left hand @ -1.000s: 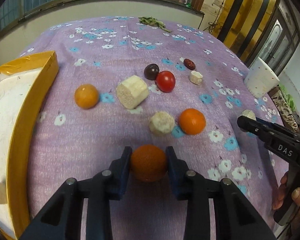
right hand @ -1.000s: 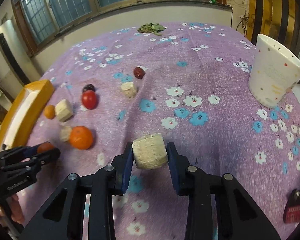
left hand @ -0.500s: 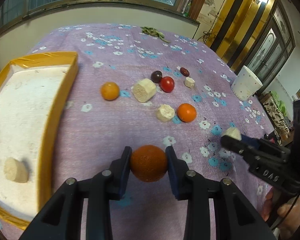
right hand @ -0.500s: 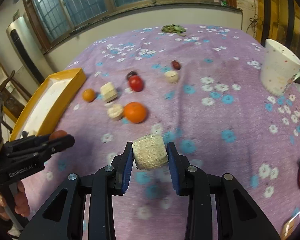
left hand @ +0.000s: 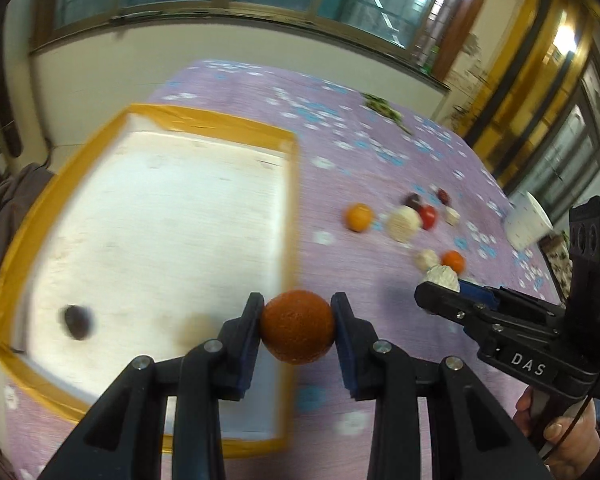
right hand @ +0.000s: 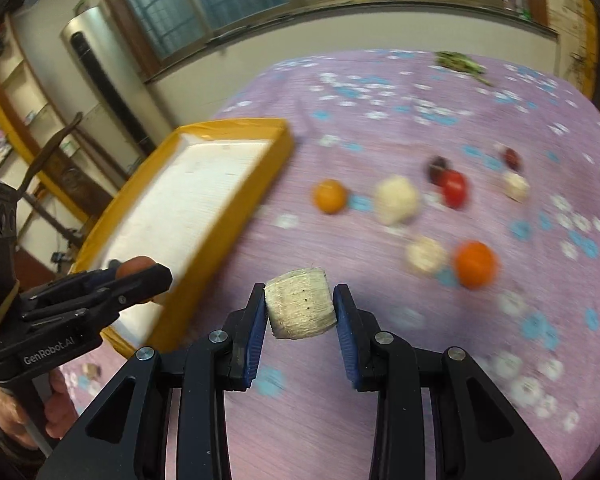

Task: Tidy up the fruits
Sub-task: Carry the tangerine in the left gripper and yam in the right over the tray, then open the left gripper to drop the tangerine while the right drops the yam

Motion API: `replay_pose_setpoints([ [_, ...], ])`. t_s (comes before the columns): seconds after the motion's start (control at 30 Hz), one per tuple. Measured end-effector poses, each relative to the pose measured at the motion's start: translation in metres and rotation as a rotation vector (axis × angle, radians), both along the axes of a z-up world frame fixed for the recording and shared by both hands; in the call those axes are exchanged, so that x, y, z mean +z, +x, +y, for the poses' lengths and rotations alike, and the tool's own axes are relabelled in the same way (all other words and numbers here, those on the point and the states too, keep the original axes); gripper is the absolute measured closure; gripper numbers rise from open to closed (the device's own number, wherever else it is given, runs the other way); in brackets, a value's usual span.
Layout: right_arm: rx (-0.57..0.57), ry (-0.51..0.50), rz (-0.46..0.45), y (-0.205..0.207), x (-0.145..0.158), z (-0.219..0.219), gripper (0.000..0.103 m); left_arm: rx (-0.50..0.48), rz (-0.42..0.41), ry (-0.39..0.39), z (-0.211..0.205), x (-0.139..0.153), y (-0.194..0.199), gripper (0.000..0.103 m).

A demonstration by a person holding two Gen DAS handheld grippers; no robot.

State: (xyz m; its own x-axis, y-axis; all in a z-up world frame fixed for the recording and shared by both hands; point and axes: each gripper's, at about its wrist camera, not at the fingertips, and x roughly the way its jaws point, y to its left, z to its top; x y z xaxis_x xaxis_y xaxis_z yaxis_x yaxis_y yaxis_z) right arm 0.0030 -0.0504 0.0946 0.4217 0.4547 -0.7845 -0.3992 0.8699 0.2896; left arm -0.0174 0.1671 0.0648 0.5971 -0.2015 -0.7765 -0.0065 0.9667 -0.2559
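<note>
Both hands have swung toward the yellow tray, left gripper clamping a dark orange, right gripper a pale chunk; tray contents blurred.

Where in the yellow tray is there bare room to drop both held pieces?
Most of the yellow tray's white floor is bare, from its far wall to mid-floor. Only the near end is taken: a dark fruit and a pale chunk. The crowded part is the cloth right of the tray, around the small orange and tomato.

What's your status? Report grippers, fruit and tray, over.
Left gripper shut on dark orange, at yellow tray edge. Right gripper shut on pale chunk, short of tray. Path clear.
</note>
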Motion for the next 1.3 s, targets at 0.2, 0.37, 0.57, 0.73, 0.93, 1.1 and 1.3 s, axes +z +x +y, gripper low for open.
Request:
replay_pose_setpoints([
  [0.2,0.088,0.037,0.010,0.010,0.002,0.061,0.071,0.093,0.014,0.026,0.057,-0.004,0.005,0.066],
  [0.37,0.143,0.017,0.019,0.018,-0.005,0.107,0.071,0.149,0.038,0.044,0.096,-0.015,0.015,0.066],
  [0.57,0.178,-0.036,0.041,0.027,-0.024,0.147,0.071,0.175,0.078,0.043,0.123,-0.032,0.028,0.066],
  [0.73,0.201,-0.082,0.053,0.029,-0.035,0.164,0.071,0.170,0.096,0.056,0.131,-0.040,0.034,0.066],
  [0.93,0.213,-0.136,0.043,0.027,-0.042,0.174,0.071,0.165,0.109,0.070,0.133,-0.047,0.036,0.066],
  [1.1,0.220,-0.169,0.031,0.026,-0.042,0.175,0.065,0.163,0.103,0.110,0.128,-0.047,0.036,0.062],
  [1.3,0.214,-0.177,0.014,0.020,-0.039,0.168,0.063,0.168,0.097,0.128,0.127,-0.044,0.030,0.061],
])
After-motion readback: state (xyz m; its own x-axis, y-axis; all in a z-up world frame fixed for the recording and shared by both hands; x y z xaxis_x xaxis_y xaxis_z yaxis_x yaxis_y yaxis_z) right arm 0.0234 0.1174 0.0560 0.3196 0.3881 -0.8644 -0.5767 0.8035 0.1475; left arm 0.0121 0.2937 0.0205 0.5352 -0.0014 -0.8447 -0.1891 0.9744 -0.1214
